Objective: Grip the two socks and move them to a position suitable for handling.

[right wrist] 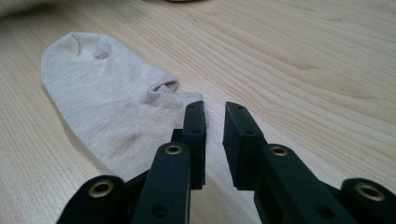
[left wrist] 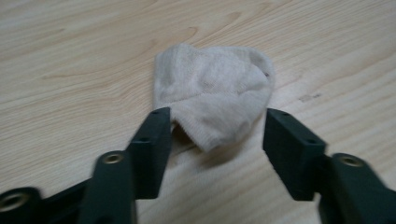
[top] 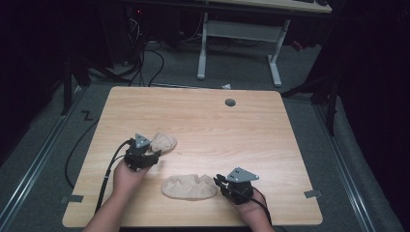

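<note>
Beige crumpled sock (left wrist: pixel 212 95) lies between the left claw's (left wrist: pixel 217 133) spread jaws; right claw (right wrist: pixel 215 119) slightly apart beside flat sock (right wrist: pixel 107 107).

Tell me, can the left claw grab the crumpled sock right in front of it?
Probably yes. The left claw is open, and the crumpled sock lies on the table with its near corner already between the jaws. Nothing blocks it.

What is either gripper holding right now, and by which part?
Nothing. The left gripper stands open around the folded sock's tip; the right gripper is slightly open beside the flat sock.
</note>
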`<state>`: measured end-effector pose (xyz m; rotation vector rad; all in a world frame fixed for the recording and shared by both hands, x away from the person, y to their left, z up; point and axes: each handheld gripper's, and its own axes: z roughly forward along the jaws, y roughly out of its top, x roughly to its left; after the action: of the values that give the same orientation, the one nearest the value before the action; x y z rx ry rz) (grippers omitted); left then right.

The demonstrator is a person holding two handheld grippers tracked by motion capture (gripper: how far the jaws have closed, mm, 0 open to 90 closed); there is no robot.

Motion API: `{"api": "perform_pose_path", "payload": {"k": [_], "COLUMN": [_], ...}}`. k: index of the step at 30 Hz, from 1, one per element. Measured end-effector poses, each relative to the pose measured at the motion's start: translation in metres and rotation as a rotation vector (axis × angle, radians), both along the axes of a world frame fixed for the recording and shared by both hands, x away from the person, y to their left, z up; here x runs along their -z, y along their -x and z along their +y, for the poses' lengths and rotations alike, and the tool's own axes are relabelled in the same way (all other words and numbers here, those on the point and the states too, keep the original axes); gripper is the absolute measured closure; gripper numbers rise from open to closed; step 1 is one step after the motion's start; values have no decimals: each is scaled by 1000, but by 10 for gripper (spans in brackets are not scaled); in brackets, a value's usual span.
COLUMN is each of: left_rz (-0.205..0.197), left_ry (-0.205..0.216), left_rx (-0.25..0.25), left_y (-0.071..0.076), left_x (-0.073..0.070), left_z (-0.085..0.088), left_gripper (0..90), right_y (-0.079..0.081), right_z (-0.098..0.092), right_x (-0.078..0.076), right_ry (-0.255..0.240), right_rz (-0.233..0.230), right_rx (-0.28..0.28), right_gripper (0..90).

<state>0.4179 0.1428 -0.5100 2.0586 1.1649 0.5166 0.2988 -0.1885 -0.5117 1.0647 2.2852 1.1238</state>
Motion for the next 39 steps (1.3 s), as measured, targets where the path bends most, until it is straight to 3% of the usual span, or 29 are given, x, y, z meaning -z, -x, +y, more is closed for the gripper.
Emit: {"api": "perform_pose_path", "payload": {"k": [2, 3, 5, 6, 7, 9, 11, 12, 14, 16, 17, 18, 19, 20, 21, 22, 25, 29, 30, 31, 34, 35, 36, 37, 38, 39], "left_rz": [3, -13, 4, 4, 39, 44, 50, 50, 53, 54, 71, 71, 67, 67, 70, 63, 40, 10, 10, 0, -15, -26, -35, -38, -38, -43], "left_ry": [0, -22, -53, -53, -78, -79, -57, -57, -47, -36, -10, -10, -21, -21, -11, -1, 32, 38, 38, 34, 26, 28, 23, 22, 22, 10], "left_rx": [3, 11, 21, 21, 26, 29, 49, 49, 114, 143, 215, 215, 296, 296, 357, 371, 375, 343, 343, 323, 302, 288, 277, 255, 255, 235], "left_y": [-3, -6, -11, -11, -15, -15, -12, -12, -2, 2, 9, 9, 19, 19, 25, 28, 34, 36, 36, 36, 38, 40, 41, 46, 46, 51], "left_x": [0, -1, 1, 1, 6, 10, 10, 10, 10, 10, 10, 10, 9, 9, 7, 6, -2, -8, -8, -9, -11, -13, -15, -19, -19, -21], "left_z": [-3, -10, -18, -18, -23, -25, -27, -27, -38, -44, -56, -56, -73, -73, -85, -89, -88, -75, -75, -68, -59, -51, -45, -28, -28, -17], "left_gripper": [392, 392, 399, 436, 514, 623, 803, 830, 853, 854, 854, 854, 853, 850, 840, 817, 692, 663, 667, 701, 810, 833, 833, 856, 856, 856], "right_y": [0, 0, 0, 0, 0, 0, 0, 0, 0, 0, 0, 0, 0, 0, 0, 0, 0, -7, -7, -18, -31, -46, -46, -56, -56, -58], "right_z": [0, 1, 2, 2, 2, 2, 1, 0, 0, -1, -1, -1, -1, -1, 0, 0, 0, 1, 1, 6, 11, 23, 23, 37, 37, 42], "right_x": [0, 0, 1, 1, 1, 1, 0, 0, 0, 0, -1, -1, -1, -1, -1, -1, -1, -1, -1, -5, -9, -12, -12, -13, -13, -14], "right_ry": [0, 3, 4, 4, 8, 3, 4, 3, 2, 2, 0, 0, 0, 0, 0, 0, -1, -17, -17, 2, 9, 37, 37, 46, 46, 58], "right_rz": [0, -1, -1, -1, 0, -1, -1, -1, -4, -6, -9, -9, -7, -7, -7, -9, -5, 6, 6, 7, 23, 27, 27, 29, 29, 27], "right_rx": [-2, -4, -8, -8, -8, -8, -7, -7, -5, -2, -2, -2, 0, 0, 0, -1, 1, 4, 4, 20, 26, 10, 10, -26, -26, -31], "right_gripper": [789, 788, 788, 788, 788, 789, 789, 789, 789, 789, 789, 789, 789, 789, 789, 789, 789, 817, 817, 900, 900, 900, 900, 900, 900, 900]}}
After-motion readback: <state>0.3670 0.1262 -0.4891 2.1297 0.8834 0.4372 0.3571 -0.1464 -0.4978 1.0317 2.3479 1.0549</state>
